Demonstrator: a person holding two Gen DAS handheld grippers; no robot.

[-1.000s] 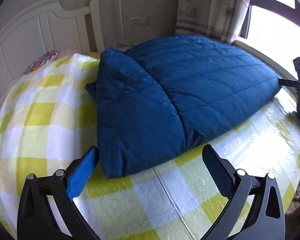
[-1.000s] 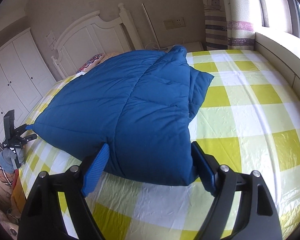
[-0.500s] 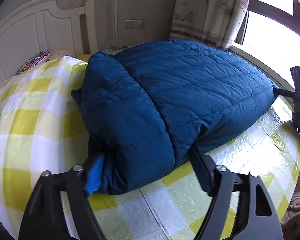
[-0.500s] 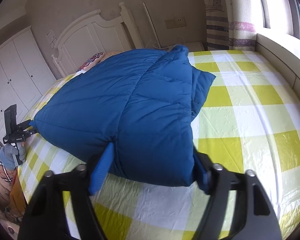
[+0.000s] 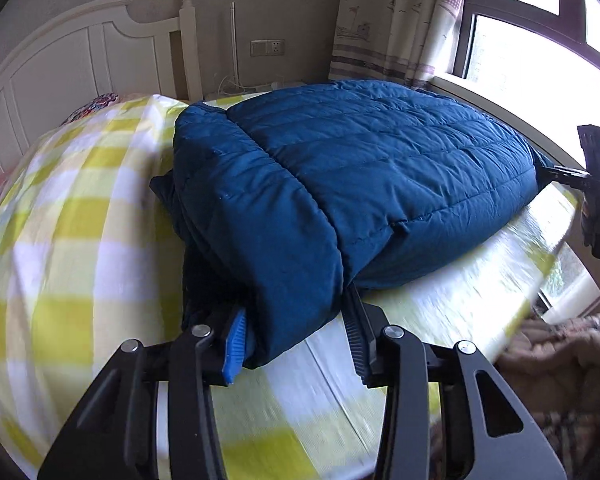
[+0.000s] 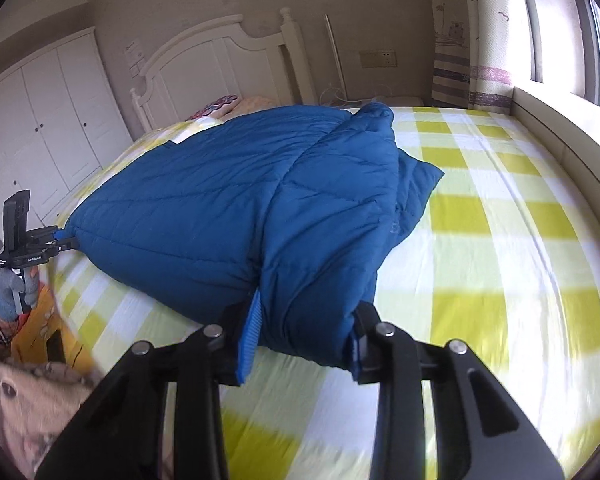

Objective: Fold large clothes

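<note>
A blue quilted puffer jacket (image 5: pixel 380 168) lies folded on a bed with a yellow and white checked sheet (image 5: pixel 80 240). My left gripper (image 5: pixel 296 340) is shut on the jacket's near corner, a thick fold bulging between its fingers. In the right wrist view the same jacket (image 6: pixel 228 200) lies across the checked sheet (image 6: pixel 500 240), and my right gripper (image 6: pixel 304 344) is shut on the opposite near corner. Each gripper shows in the other's view, the right one at the far right (image 5: pixel 560 176), the left one at the far left (image 6: pixel 66 242), both clamped on the jacket's edge.
A white headboard (image 5: pixel 80 60) stands at the head of the bed. A curtain (image 5: pixel 396 20) and a window (image 5: pixel 540 60) are on the right. White wardrobes (image 6: pixel 40 120) stand on the left. A patterned pillow (image 6: pixel 216 106) lies by the headboard. A padded ledge (image 6: pixel 560 140) borders the bed.
Both grippers moved forward onto the jacket's near corners and closed on them. The corners are bunched and slightly lifted, and the views show motion blur.
</note>
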